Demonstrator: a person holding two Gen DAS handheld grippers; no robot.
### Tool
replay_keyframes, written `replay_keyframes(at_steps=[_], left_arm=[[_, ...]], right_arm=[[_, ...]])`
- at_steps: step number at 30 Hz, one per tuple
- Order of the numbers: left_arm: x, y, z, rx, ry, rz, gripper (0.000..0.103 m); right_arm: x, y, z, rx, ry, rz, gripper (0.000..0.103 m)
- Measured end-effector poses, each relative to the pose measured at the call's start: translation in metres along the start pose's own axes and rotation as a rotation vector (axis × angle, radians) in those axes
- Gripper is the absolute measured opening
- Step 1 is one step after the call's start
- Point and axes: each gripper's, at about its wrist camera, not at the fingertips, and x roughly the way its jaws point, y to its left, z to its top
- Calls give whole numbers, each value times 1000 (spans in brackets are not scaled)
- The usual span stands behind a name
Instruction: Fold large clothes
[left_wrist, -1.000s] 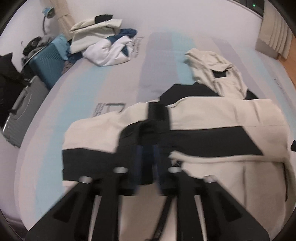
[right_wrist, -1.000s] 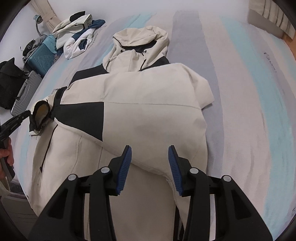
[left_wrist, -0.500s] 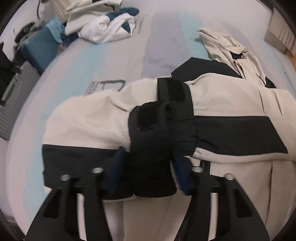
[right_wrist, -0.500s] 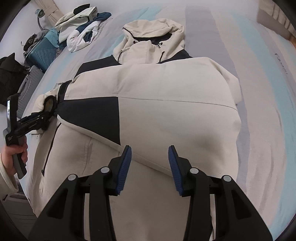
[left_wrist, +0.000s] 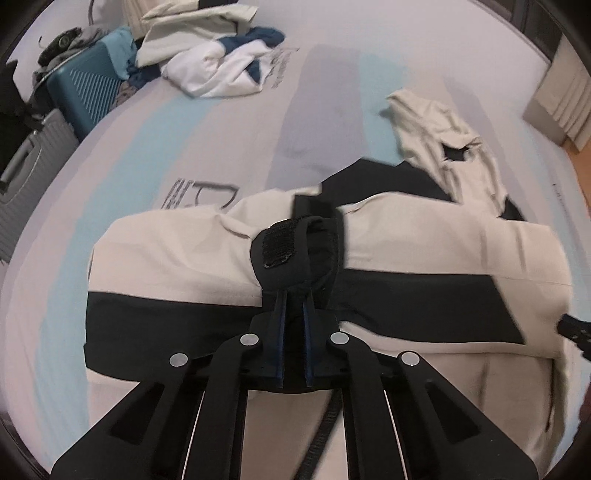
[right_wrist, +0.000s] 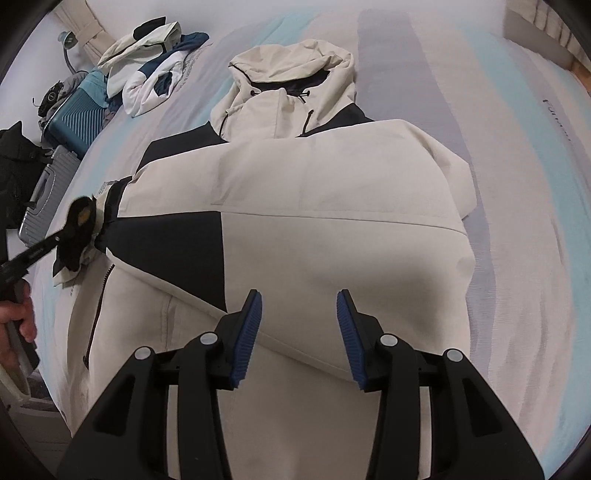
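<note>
Your left gripper (left_wrist: 293, 295) is pinched tight on the black sleeve cuff (left_wrist: 295, 258) of the jacket (right_wrist: 314, 206) spread ahead of your unloaded, half-open right gripper (right_wrist: 299, 317); tugging risks the cuff slipping free.

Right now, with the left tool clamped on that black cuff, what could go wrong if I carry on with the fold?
1. The left tool pinches only the bunched end of the black cuff; a quick pull may slip it free.
2. The right tool hangs open above the cream jacket, holding nothing, so the body could drag across the bed with the sleeve.
3. The hood lies spread beyond the collar and may end up bunched.
</note>
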Motion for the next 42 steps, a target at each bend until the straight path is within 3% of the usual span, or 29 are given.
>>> replay_keyframes(at_steps=[15, 19, 25, 31, 42], left_arm=[[-61, -125, 30, 71, -66, -213, 5], [-68, -177, 35, 90, -97, -292, 5], [-50, -263, 33, 145, -68, -356, 4], [-18, -326, 22, 158, 0, -348, 4], [10, -387, -13, 299, 43, -275, 5]], right_arm=[[-24, -47, -9, 74, -38, -17, 41], [-34, -71, -7, 84, -55, -32, 41], [-48, -107, -6, 94, -75, -62, 41], [-60, -146, -11, 103, -85, -94, 41], [-69, -184, -28, 124, -101, -120, 45]])
